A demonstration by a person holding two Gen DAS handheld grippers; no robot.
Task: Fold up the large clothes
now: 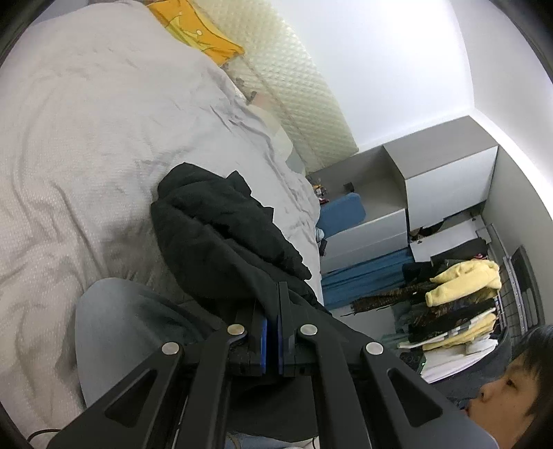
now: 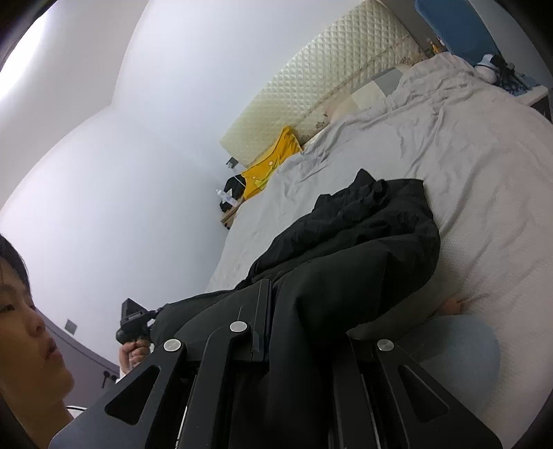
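Black fabric of a large garment (image 1: 221, 235) is seen from the left wrist camera, heaped on a grey bedsheet (image 1: 86, 138) near the bed's edge. The left gripper (image 1: 272, 304) is closed, its blue-padded fingers (image 1: 264, 342) nearly together, with a fold of the garment pinched between them. An orange pillow (image 1: 193, 27) is seen at the head of the bed against a quilted cream headboard (image 1: 304, 89). Beyond the bed, a rack of clothes (image 1: 459, 300) is visible.

From the right wrist camera, the same garment (image 2: 363, 235) is shown draped from the bedsheet (image 2: 466, 155) down over the right gripper (image 2: 273, 311). Cloth covers one of its fingers, so it cannot be told whether this claw is apart or clamped. The left gripper (image 2: 133, 319) is seen low at the left, holding the garment's far edge.
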